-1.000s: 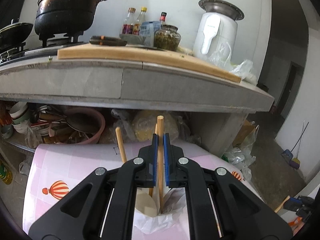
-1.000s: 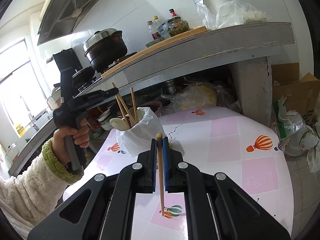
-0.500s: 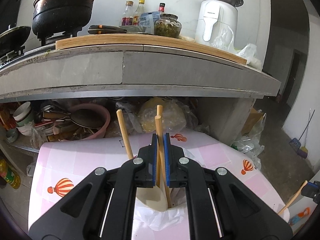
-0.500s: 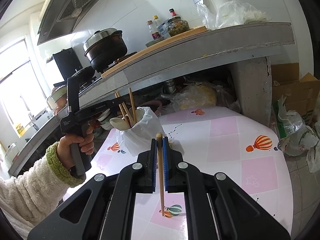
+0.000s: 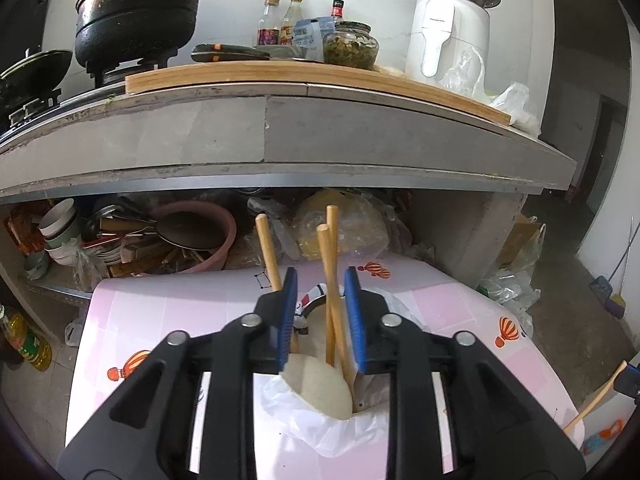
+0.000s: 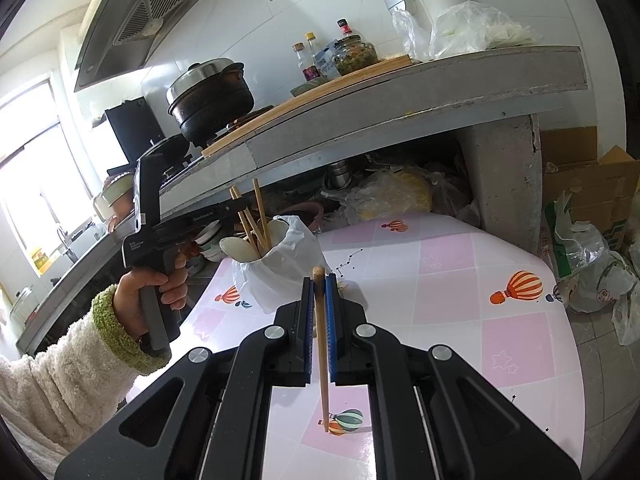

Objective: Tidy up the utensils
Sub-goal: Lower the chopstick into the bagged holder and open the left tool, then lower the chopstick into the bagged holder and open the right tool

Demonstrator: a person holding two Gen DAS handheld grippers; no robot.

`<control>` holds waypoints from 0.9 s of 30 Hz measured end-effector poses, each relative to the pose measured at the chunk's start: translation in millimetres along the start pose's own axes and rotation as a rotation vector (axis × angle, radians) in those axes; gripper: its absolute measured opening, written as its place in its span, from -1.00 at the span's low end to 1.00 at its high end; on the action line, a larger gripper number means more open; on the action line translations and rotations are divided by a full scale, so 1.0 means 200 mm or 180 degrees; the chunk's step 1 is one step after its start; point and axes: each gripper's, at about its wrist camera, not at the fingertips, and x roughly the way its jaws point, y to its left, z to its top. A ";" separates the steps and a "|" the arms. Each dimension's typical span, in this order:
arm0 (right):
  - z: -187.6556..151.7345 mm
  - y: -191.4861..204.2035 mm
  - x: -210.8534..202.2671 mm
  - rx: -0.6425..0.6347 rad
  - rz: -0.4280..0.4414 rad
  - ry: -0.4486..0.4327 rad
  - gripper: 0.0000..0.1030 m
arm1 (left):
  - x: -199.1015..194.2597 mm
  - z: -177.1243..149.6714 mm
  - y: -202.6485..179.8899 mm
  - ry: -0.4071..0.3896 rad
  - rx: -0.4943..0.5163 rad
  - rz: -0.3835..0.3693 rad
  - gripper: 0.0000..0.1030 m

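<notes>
A cup lined with a white plastic bag (image 5: 320, 428) stands on the pink chequered table (image 5: 180, 312). It holds a white spoon (image 5: 320, 384) and several wooden chopsticks (image 5: 266, 248). My left gripper (image 5: 320, 276) hovers just over the cup; its jaws are opening, and one chopstick (image 5: 332, 280) stands loose between the blue pads. In the right wrist view the same cup (image 6: 280, 268) sits left of centre, with the left gripper (image 6: 236, 206) above it. My right gripper (image 6: 319, 280) is shut on a single wooden chopstick (image 6: 322, 360) whose lower tip hangs over the table.
A concrete counter (image 5: 320, 140) overhangs the table's far side, carrying a black pot (image 5: 136, 20), bottles and a cutting board. Bowls and pans (image 5: 132, 236) crowd the shelf below it. Plastic bags and a cardboard box (image 6: 592, 184) lie on the floor at right. A fleece sleeve (image 6: 60, 360) is at the left.
The left jaws have parted and let go of the chopstick, which now stands in the cup. The left gripper has tipped slightly downward. The right gripper and its chopstick have not moved.
</notes>
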 end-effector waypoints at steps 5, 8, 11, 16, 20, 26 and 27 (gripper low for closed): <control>0.01 0.00 -0.01 -0.0014 -0.0006 -0.0014 -0.88 | -0.08 0.01 0.02 -0.0081 -0.0053 -0.0016 -0.30; 0.04 0.02 -0.02 -0.0046 0.0001 -0.0061 -0.88 | -0.16 0.00 0.04 -0.0154 -0.0083 -0.0037 -0.15; 0.08 0.05 -0.04 -0.0104 0.0028 -0.0126 -0.88 | -0.26 -0.05 0.07 -0.0208 -0.0119 -0.0026 -0.05; 0.20 0.13 -0.07 -0.0231 0.0112 -0.0247 -0.88 | -0.41 -0.17 0.13 -0.0257 -0.0159 0.0069 0.15; 0.34 0.21 -0.10 -0.0355 0.0226 -0.0392 -0.88 | -0.49 -0.26 0.19 -0.0256 -0.0209 0.0141 0.20; 0.59 0.33 -0.09 -0.0491 0.0436 -0.0582 -0.89 | -0.60 -0.40 0.27 -0.0237 -0.0288 0.0234 0.26; 0.63 0.35 -0.08 -0.0497 0.0471 -0.0596 -0.88 | -0.61 -0.42 0.28 -0.0237 -0.0291 0.0255 0.27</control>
